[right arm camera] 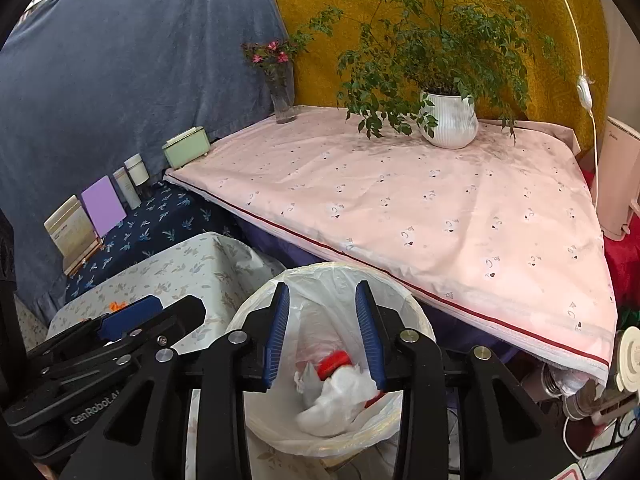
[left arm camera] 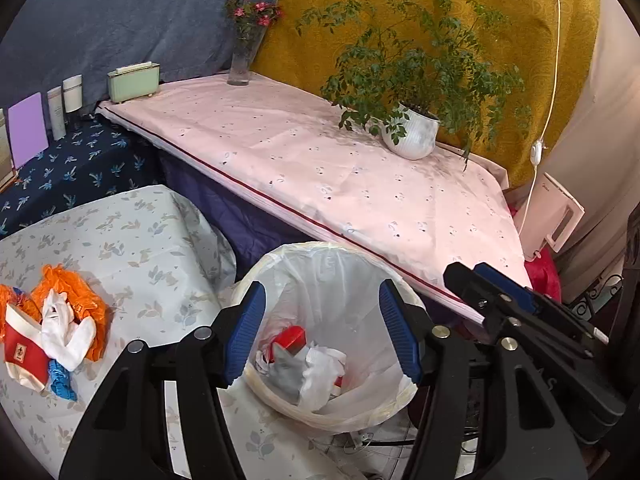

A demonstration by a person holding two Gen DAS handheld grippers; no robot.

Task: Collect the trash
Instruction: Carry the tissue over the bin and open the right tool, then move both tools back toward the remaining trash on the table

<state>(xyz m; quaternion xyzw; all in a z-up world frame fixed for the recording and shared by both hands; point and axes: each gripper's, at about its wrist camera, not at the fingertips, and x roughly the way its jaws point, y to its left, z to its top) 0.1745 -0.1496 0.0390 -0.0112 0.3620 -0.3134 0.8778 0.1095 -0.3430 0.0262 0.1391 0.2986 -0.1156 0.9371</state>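
Note:
A round waste bin [left arm camera: 280, 404] lined with a clear plastic bag stands below both grippers, also in the right wrist view [right arm camera: 416, 320]. It holds crumpled white paper [left arm camera: 320, 372], a grey scrap and a red piece [left arm camera: 290, 340]. My left gripper [left arm camera: 322, 330] is open and empty above the bin. My right gripper [right arm camera: 322, 334] is open and empty above the bin; it shows at the right of the left wrist view [left arm camera: 492, 280]. A trash pile lies on the floral table at left: orange plastic [left arm camera: 72, 288], white tissue [left arm camera: 64, 326], a red-and-white wrapper [left arm camera: 22, 352], a blue scrap [left arm camera: 62, 378].
A pink-clothed table [left arm camera: 320, 160] behind the bin carries a potted plant [left arm camera: 416, 136], a flower vase [left arm camera: 242, 60] and a green box [left arm camera: 134, 80]. Bottles and a purple card [left arm camera: 28, 128] stand on a dark blue cloth. A white appliance [left arm camera: 556, 216] stands right.

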